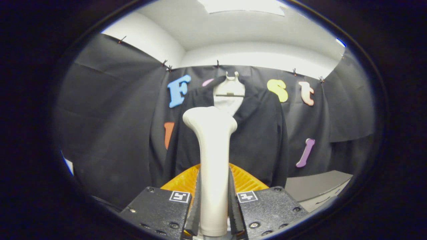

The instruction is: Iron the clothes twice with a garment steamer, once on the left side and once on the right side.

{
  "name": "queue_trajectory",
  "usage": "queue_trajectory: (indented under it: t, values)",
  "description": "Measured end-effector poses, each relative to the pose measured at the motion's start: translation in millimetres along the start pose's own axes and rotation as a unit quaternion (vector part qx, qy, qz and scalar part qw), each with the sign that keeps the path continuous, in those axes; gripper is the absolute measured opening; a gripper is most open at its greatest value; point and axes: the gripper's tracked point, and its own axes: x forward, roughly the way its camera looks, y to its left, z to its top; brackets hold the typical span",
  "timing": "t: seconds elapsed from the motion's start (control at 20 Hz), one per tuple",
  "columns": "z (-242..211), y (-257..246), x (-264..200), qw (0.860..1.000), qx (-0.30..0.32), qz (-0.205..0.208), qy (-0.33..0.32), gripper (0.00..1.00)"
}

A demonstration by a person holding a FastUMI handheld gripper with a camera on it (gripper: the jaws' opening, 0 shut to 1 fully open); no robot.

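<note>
I have the smooth cream plastic garment steamer [213, 160] clamped upright between my gripper's [213, 213] two fingers, low in the centre of the frame.

Going left to right: the left finger block [156, 210] is matte and grainy, studded with screws, and carries a small square black-and-white marker with no readable writing; its ribbed pad presses the steamer's straight handle from the left. The handle rises between the jaws and flares into a rounded, slanted head just ahead of them. Behind its base sits a ribbed orange plastic piece [245, 178]. The right finger block [267, 208] matches the left and presses from the other side. Beyond the head, centre frame, a dark cloth jacket [263, 140] hangs on a pale plastic hanger [230, 88]. Lower right, a flat grey surface [313, 186].
</note>
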Motion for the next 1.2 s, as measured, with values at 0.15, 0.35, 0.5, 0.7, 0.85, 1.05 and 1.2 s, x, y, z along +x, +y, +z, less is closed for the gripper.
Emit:
queue_trajectory:
  t: [0.15, 0.35, 0.5, 0.7, 0.85, 1.05, 1.2]
  values:
    - [40.3, 16.5, 32.7, 0.999, 0.004, 0.01, -0.053, 0.38]
    - [72.4, 30.2, 78.8, 0.996, 0.009, 0.021, -0.091, 0.38]
    - [97.5, 35.0, 107.7, 0.993, 0.007, 0.021, -0.12, 0.38]
    - [106.7, 40.9, 146.0, 0.991, -0.007, 0.022, -0.132, 0.38]
    - [102.6, 47.9, 156.1, 0.991, -0.004, 0.024, -0.133, 0.38]
    - [85.7, 55.5, 159.0, 0.992, -0.005, 0.023, -0.125, 0.38]
    - [73.5, 48.8, 160.0, 0.993, -0.007, 0.003, -0.118, 0.38]
